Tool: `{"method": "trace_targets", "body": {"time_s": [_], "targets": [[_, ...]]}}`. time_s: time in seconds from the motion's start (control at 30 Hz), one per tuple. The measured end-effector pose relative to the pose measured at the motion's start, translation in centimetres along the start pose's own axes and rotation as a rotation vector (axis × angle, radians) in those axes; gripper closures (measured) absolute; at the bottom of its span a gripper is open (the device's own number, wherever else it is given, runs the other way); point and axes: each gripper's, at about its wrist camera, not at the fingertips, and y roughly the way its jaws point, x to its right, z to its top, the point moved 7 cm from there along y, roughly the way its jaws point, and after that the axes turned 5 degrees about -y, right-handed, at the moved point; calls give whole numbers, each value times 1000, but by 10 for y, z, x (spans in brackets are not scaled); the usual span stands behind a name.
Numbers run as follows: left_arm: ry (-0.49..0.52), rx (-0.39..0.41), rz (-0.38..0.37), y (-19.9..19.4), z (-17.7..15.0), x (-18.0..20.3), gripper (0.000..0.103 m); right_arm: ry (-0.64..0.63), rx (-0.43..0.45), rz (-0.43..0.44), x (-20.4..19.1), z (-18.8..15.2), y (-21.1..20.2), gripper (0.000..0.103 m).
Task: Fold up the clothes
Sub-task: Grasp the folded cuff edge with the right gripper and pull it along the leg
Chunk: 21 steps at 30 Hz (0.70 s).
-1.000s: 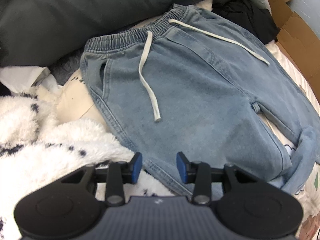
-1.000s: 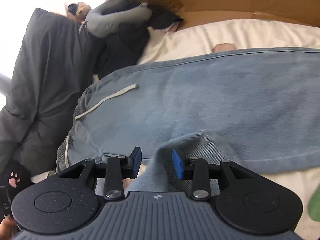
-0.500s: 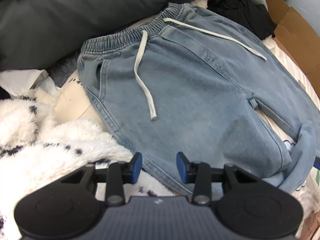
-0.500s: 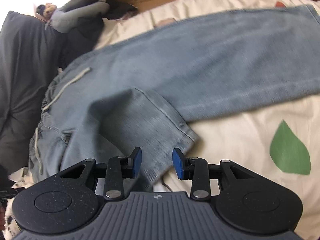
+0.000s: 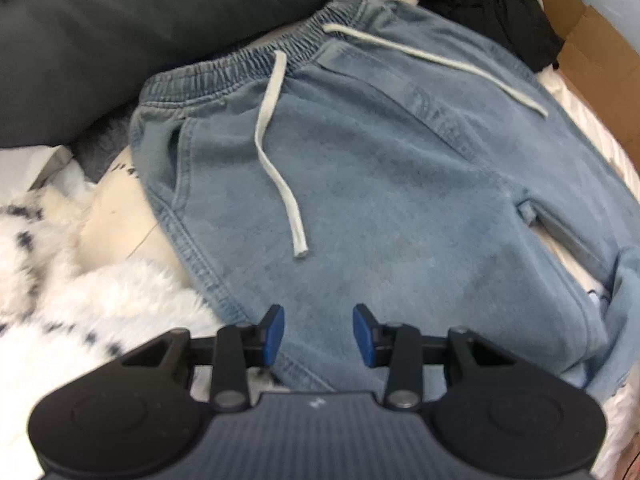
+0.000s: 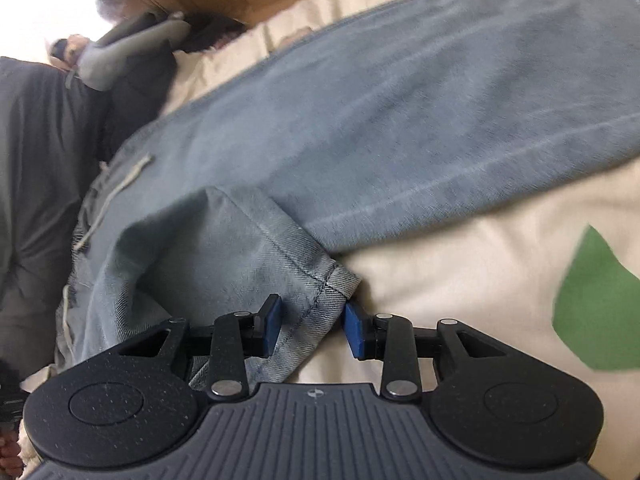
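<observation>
Across the bed (image 6: 460, 264), a pair of light blue denim trousers (image 5: 380, 184) lies spread with its elastic waistband toward the dark grey bedding (image 5: 120, 32) and one leg running out over the cream sheet. Nearer than that leg, the other leg is doubled back, its hemmed cuff (image 6: 316, 280) lying just ahead of the right tool (image 6: 310, 328), whose blue pads stand apart with the cuff edge between them and, as far as can be seen, not yet pinched. The left tool (image 5: 318, 334) hovers over the trousers' outer side seam, its pads likewise spread and holding nothing.

Judging from this, the next step is a grab at cuff and seam. The risk is a shallow bite: the right pads may catch only the top layer of the cuff, so the leg would peel open when lifted. Beside the seam sits a fluffy white blanket (image 5: 80, 300), which the left tool could snag along with the denim. The loose drawstring (image 5: 276, 152) may get trapped inside the fold.
</observation>
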Motion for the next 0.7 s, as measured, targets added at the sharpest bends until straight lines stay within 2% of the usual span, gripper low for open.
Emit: {"method": "trace_targets", "body": {"time_s": [0.13, 0.2, 0.23, 0.43, 0.53, 0.7], "targets": [[-1, -67, 42, 27, -1, -4, 61, 47, 30, 56, 9, 1, 0, 66], [-15, -94, 48, 34, -2, -5, 61, 42, 21, 40, 10, 2, -1, 86], [-10, -102, 53, 35, -2, -4, 61, 38, 18, 32, 9, 2, -2, 90], [-12, -115, 62, 29, 5, 0, 61, -5, 41, 11, -5, 4, -28, 98], [18, -86, 44, 21, 9, 4, 61, -26, 65, -11, -10, -1, -49, 101], [92, -30, 70, 1, 6, -1, 61, -51, 94, -67, -11, -10, -92, 102]]}}
